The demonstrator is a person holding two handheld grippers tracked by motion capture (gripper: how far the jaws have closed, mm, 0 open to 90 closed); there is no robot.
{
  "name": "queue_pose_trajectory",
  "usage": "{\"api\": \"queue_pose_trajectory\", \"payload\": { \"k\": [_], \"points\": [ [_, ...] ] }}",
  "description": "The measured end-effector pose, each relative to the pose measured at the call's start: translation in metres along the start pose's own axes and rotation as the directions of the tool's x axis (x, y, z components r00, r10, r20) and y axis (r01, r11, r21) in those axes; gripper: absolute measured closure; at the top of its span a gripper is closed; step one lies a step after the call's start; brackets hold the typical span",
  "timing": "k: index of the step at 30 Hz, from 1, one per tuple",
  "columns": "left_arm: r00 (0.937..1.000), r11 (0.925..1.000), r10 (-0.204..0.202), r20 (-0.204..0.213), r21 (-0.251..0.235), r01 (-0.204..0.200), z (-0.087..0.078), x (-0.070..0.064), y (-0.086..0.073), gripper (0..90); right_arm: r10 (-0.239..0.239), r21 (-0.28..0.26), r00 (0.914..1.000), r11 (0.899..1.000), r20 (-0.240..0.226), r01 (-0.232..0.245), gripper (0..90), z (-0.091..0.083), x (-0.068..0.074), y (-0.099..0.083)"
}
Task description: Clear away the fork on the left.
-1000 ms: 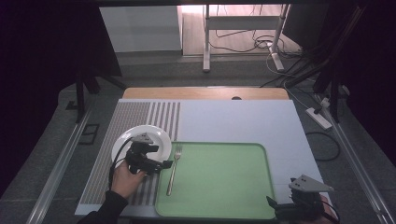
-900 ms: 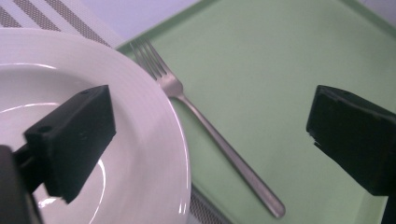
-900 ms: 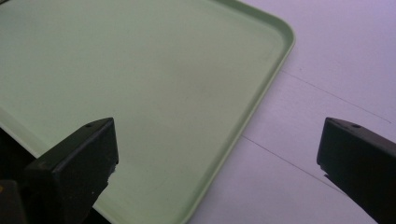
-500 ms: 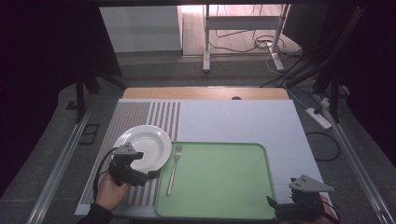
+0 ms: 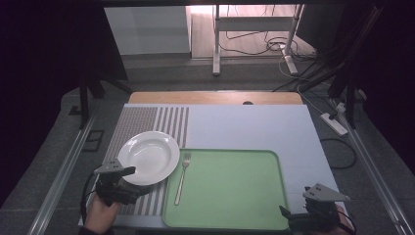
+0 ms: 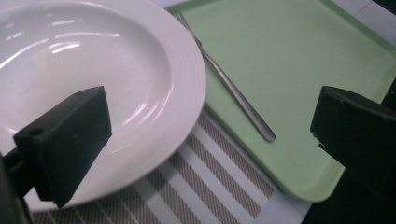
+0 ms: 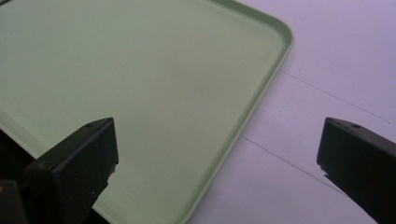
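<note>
Now, from the high view, we see our left hand-held gripper [image 5: 128,182] drawn back off the white plate [image 5: 148,156] near the bench's front-left corner, and in the left gripper view its jaws gape, released, so the plate [image 6: 93,70] looks placed beside the fork [image 6: 233,91], while the right gripper view shows our right hand-held gripper [image 7: 217,163] released over the green tray [image 7: 140,70].

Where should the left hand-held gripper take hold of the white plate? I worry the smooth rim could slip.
Probably at the near rim of the white plate, approached low from the person's side. The rim flares up off the striped placemat, so one jaw could go under and one over. The left hand-held gripper is open and close to that edge. Avoid the right side, where the fork and green tray crowd it.
</note>
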State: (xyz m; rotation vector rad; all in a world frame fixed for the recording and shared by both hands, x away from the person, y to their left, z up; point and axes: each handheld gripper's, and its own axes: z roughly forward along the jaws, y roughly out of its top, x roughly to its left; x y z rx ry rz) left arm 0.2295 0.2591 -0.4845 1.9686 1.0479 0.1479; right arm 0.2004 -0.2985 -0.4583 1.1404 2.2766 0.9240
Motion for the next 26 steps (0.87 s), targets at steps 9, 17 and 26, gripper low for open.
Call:
{"api": "queue_pose_trajectory", "payload": {
  "k": [9, 17, 26],
  "points": [
    [0.9995, 0.9999, -0.007, -0.030, 0.008, 0.007, -0.014, -0.002, -0.019, 0.0, -0.001, 0.001, 1.0000, 1.000, 0.003, 0.001, 0.0, 0.000, 0.000, 0.000],
    [0.9977, 0.9996, 0.019, -0.065, 0.023, -0.018, -0.020, -0.006, -0.031, 0.0, -0.001, 0.003, 1.0000, 1.000, 0.005, 0.001, 0.0, 0.000, 0.001, 0.000],
    [0.9966, 0.9988, 0.042, -0.071, 0.027, -0.040, -0.020, -0.010, -0.031, 0.0, -0.003, 0.003, 1.0000, 1.000, 0.006, 0.003, 0.0, 0.001, 0.000, 0.000]
  ]
}}
